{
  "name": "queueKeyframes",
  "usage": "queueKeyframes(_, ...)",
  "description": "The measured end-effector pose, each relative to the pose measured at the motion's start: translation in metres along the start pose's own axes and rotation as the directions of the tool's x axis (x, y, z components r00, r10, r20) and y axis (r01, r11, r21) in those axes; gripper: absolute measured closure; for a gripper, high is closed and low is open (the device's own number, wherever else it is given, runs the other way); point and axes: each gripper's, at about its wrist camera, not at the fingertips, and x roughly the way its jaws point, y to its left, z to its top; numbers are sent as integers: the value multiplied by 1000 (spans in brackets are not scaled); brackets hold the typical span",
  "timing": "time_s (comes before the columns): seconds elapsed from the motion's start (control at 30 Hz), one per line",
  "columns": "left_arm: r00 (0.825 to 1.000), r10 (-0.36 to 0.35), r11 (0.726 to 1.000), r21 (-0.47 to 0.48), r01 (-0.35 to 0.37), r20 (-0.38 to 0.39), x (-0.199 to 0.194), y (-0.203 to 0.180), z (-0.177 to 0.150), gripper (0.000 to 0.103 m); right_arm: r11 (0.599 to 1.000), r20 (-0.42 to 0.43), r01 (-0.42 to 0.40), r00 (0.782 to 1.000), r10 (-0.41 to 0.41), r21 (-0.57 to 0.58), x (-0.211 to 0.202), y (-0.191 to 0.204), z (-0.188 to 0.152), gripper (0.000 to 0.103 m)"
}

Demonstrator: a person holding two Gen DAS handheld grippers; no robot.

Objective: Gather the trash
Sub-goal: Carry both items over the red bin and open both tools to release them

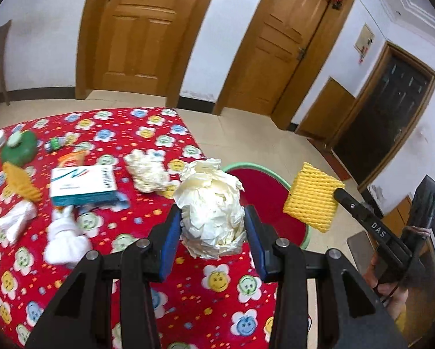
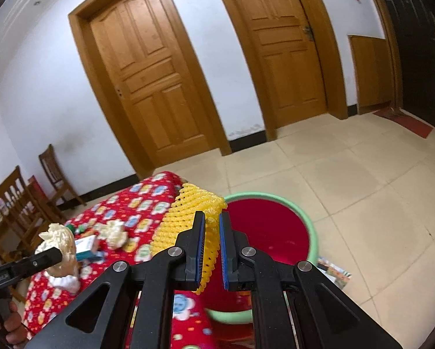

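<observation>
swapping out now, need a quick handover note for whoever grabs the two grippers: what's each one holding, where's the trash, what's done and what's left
Left gripper: shut on a crumpled paper ball, above the table's edge.
Right gripper: shut on a yellow foam net, near the basin.
Green-rimmed red basin sits on the floor beside the table; nothing visible in it.
Done: two pieces picked up, neither dropped yet.
Left on the red tablecloth: another paper wad, a white-teal box, white tissue clumps, a second yellow net.

The basin [image 1: 278, 203] stood on the floor just beside the table's [image 1: 147, 302] right edge, while a box [image 1: 82, 186], crumpled tissue wad [image 1: 146, 170] and foam net [image 1: 21, 181] lay on the table to its left
</observation>
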Motion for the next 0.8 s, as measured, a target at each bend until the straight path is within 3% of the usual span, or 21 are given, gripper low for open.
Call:
queueKeyframes(0.4, 994, -49, 995, 86, 57, -94, 66, -41, 10, 60, 995, -39, 103, 994, -102, 9, 31, -40, -4, 91)
queueKeyframes(0.8, 985, -67, 988, 126, 88, -162, 113, -61, 11, 59, 992, -90, 125, 988, -122, 29, 56, -65, -13, 88)
